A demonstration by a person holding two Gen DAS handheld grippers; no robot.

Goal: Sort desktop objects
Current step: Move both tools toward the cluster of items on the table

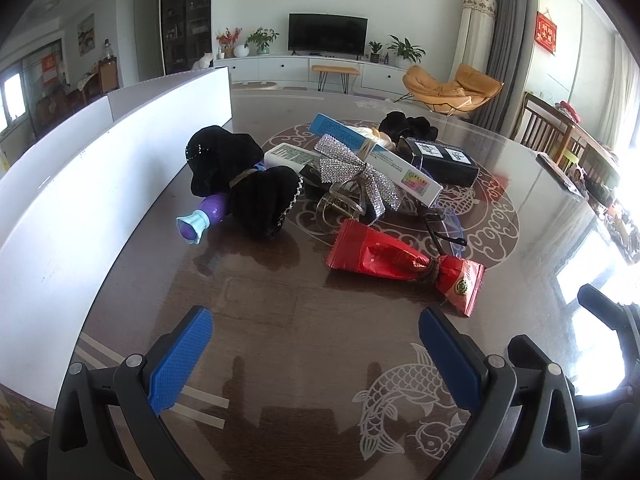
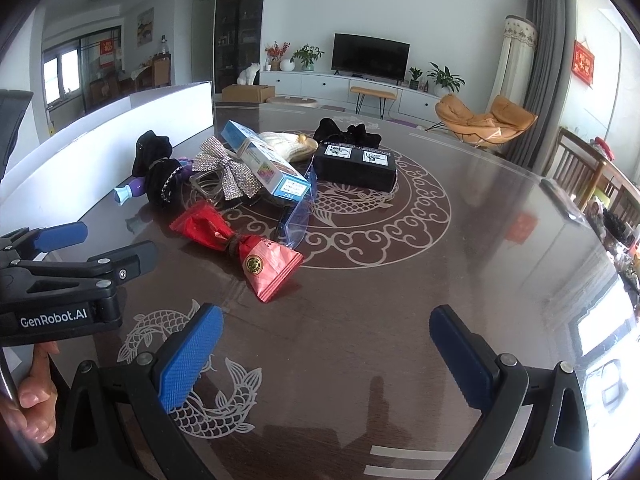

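A pile of objects lies mid-table: a red foil packet (image 1: 400,264) (image 2: 240,250) nearest, a black velvet bow (image 1: 244,184) (image 2: 158,172) over a purple toy (image 1: 202,218), a rhinestone bow clip (image 1: 352,172) (image 2: 224,168), a blue-and-white box (image 1: 380,160) (image 2: 268,160), a black box (image 1: 444,160) (image 2: 354,164) and clear blue glasses (image 2: 298,216). My left gripper (image 1: 316,336) is open and empty, short of the packet; it also shows in the right wrist view (image 2: 112,248). My right gripper (image 2: 326,332) is open and empty, right of the packet.
A long white bin (image 1: 80,184) (image 2: 120,128) stands along the table's left side. The dark glass-topped table (image 2: 440,280) has white fish and cloud patterns. Wooden chairs (image 2: 580,168) and clutter sit at the right edge. A black scrunchie (image 2: 346,132) lies behind the black box.
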